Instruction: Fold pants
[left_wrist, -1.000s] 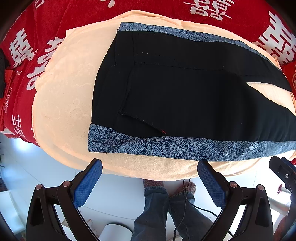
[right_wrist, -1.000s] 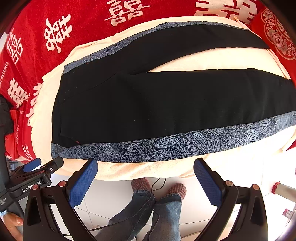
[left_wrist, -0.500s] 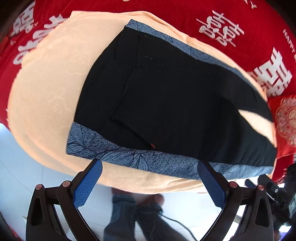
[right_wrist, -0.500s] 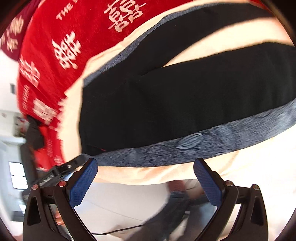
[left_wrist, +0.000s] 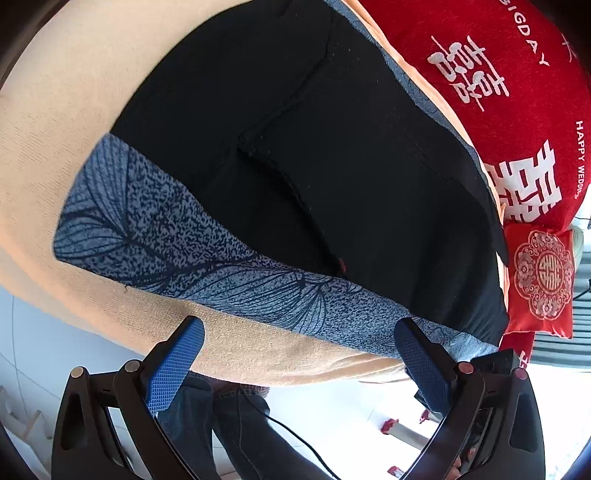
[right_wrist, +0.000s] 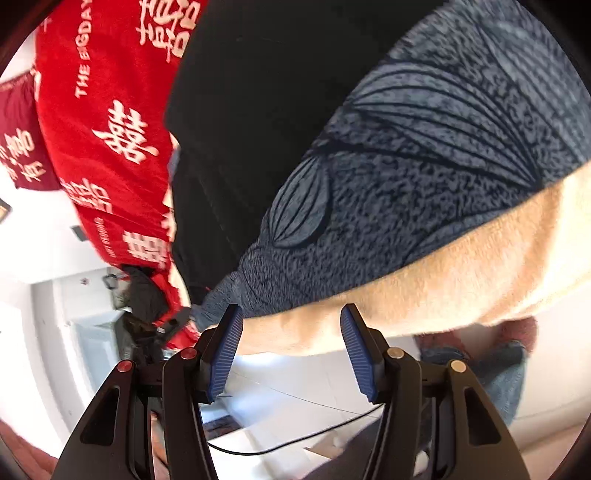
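Note:
Black pants (left_wrist: 332, 155) with a grey-blue leaf-print side stripe (left_wrist: 207, 258) lie flat on a peach cloth (left_wrist: 258, 350). My left gripper (left_wrist: 299, 354) is open and empty, just off the near edge of the cloth, below the stripe near the waist end. My right gripper (right_wrist: 291, 339) is partly closed with a gap between the blue pads, empty, close below the stripe (right_wrist: 424, 177) at the cloth's edge (right_wrist: 461, 280).
A red blanket with white characters (left_wrist: 517, 110) covers the bed behind the pants and also shows in the right wrist view (right_wrist: 110, 129). A red patterned cushion (left_wrist: 543, 277) lies at the right. The person's jeans (left_wrist: 221, 424) and a cable (right_wrist: 295, 439) are over the white floor.
Both grippers have tilted and moved in close to the near striped edge of the pants. The right gripper's jaws have narrowed from wide open.

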